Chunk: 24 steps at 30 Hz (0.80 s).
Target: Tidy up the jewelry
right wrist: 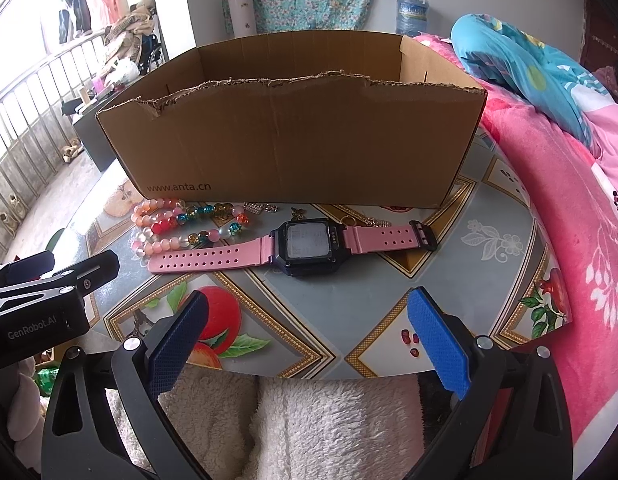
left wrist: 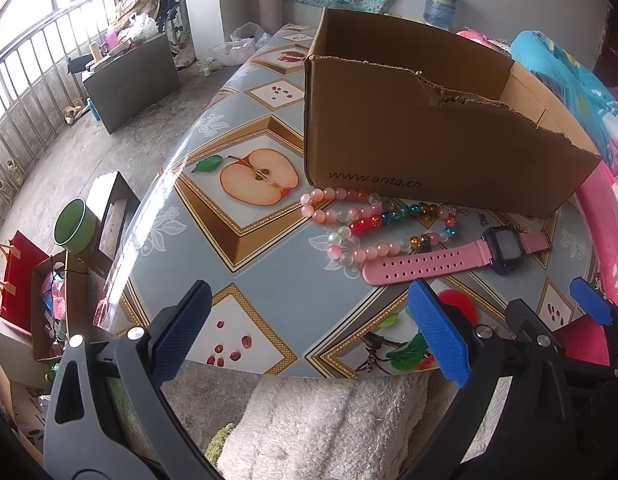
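The bead bracelets lie looped together at ten o'clock from the pink watch, one strand touching its strap, so a pinch there may drag several pieces; the small charms beside the cardboard box could slip from wide pads. The left gripper hangs low at the table edge, jaws spread, empty; the right gripper, at three o'clock from it, is likewise released, aimed at the watch.
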Available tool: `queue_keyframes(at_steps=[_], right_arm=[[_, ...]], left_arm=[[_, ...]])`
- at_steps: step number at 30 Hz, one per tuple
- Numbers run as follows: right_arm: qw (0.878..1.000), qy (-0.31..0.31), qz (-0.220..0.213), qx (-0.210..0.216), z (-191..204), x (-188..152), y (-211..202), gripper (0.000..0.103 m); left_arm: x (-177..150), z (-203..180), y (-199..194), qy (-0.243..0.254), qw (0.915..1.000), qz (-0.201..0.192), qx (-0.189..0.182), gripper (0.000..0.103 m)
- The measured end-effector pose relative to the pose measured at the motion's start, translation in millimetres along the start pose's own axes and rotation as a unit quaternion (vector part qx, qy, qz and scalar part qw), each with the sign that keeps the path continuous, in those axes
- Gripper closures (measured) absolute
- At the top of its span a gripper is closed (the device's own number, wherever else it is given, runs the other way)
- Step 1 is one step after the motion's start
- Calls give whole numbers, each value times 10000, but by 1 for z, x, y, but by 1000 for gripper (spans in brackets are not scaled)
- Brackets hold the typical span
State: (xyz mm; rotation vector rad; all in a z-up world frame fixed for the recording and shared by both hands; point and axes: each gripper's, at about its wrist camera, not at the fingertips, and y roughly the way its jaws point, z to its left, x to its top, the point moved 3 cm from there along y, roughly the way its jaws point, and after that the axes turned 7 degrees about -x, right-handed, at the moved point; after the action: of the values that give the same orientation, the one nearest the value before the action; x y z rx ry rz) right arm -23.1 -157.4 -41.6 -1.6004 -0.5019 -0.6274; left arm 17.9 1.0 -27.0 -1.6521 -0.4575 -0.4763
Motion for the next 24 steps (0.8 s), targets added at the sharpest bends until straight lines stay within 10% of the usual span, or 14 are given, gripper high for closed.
queue_keyframes(at_steps=[24], right_arm=[[10000, 0, -11, -12, 0, 1, -1, 6]], left_arm=[[1, 1, -3, -12, 10000, -35, 7, 8]])
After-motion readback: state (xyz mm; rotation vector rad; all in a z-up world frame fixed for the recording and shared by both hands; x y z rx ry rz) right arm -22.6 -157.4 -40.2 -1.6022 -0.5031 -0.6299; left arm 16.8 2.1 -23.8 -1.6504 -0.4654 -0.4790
